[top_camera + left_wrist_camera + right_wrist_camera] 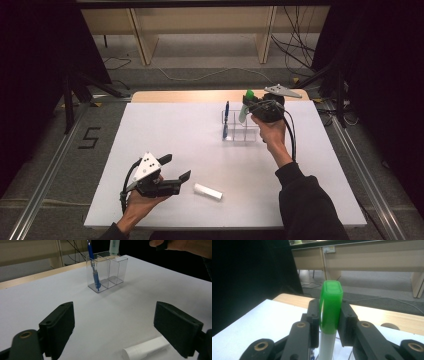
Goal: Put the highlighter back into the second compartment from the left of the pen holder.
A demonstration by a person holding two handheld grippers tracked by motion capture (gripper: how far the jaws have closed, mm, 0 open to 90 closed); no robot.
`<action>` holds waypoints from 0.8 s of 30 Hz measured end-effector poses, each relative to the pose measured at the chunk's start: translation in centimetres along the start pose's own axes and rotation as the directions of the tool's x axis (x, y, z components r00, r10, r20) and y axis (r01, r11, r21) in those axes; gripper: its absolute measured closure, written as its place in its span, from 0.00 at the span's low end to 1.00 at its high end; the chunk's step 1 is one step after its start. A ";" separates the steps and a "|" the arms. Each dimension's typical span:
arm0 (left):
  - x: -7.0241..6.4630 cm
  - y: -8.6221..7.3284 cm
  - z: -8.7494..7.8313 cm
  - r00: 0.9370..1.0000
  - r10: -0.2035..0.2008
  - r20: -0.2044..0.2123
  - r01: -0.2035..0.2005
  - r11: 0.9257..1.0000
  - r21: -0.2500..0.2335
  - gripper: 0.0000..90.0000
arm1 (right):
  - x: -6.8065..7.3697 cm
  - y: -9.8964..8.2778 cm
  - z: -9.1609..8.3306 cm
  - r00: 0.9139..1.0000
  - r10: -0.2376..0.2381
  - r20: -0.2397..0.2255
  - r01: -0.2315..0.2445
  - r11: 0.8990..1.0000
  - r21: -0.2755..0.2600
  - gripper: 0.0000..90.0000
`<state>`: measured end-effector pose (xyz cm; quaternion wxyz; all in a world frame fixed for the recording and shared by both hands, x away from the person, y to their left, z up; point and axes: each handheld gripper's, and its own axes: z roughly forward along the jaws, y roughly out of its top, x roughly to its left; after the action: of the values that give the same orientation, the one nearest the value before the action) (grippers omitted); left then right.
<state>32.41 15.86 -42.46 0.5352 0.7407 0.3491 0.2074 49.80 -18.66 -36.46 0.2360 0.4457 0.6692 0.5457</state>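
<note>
Green-capped pale marker upright between right hand-held gripper pads.

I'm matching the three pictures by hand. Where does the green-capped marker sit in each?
High view: green-capped marker upper right of centre, in the right gripper, above the clear holder.
Left gripper view: top edge, its pale barrel over the holder.
Right gripper view: centre, between the jaws.
Shared landmark: the clear holder.
</note>
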 end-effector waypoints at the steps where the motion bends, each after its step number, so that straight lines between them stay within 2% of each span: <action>1: 0.0 0.0 0.0 1.000 0.000 0.001 0.000 1.000 -0.003 0.18 | 0.0 0.0 0.1 1.000 0.002 0.005 -0.002 1.000 0.002 0.83; 15: 0.0 0.0 0.0 1.000 0.003 0.006 -0.002 1.000 -0.002 0.18 | -0.1 -0.3 1.5 0.999 -0.012 0.037 0.011 1.000 0.025 0.83; 24: 0.0 0.0 0.1 1.000 -0.004 -0.001 0.004 1.000 -0.001 0.18 | -0.2 -0.8 2.2 0.999 -0.001 0.045 -0.001 0.999 0.047 0.83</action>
<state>32.46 15.82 -42.49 0.5358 0.7396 0.3508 0.2068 51.42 -17.71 -37.88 0.2403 0.4634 0.6764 0.5196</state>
